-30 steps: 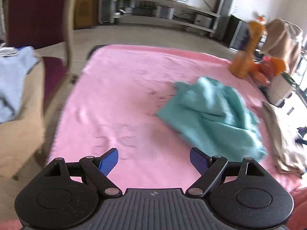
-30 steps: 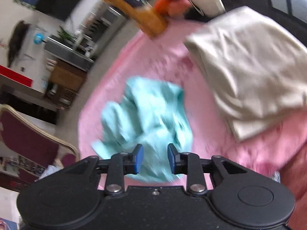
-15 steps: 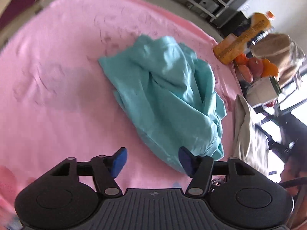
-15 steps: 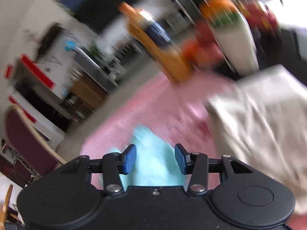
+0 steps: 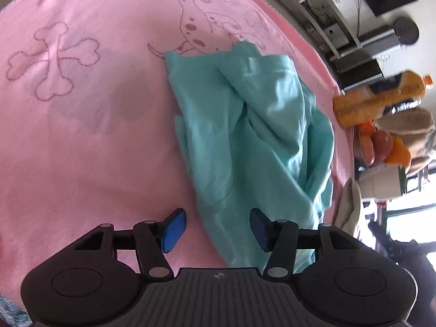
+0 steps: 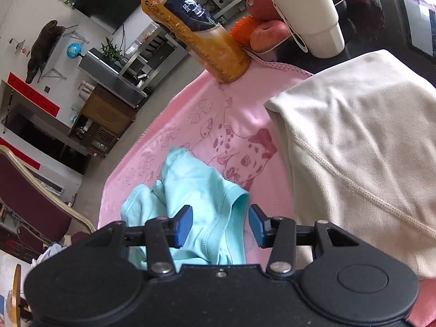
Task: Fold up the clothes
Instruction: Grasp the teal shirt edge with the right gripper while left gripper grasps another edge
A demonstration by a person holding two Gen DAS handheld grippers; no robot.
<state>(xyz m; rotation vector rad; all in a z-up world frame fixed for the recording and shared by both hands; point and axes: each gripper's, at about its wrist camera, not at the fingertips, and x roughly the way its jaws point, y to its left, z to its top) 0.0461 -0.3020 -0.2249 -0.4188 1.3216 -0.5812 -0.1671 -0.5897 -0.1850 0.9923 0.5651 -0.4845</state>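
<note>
Teal garment [image 5: 245, 141] lies crumpled on pink blanket [image 5: 81, 136]. Left tongs [image 5: 218, 227] closing, half-open astride its edge; right tongs [image 6: 220, 224] half-open over hem, gripping nothing. Risk: pinching several bunched layers.

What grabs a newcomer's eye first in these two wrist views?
The crumpled teal garment in the middle of the pink dog-print blanket, with both grippers poised at its near edge. The left gripper is closing with fabric between its blue fingers, not yet pinched; the right gripper stands open over the hem. Next, the cream garment on the right and the orange juice bottle at the blanket's far edge.
</note>
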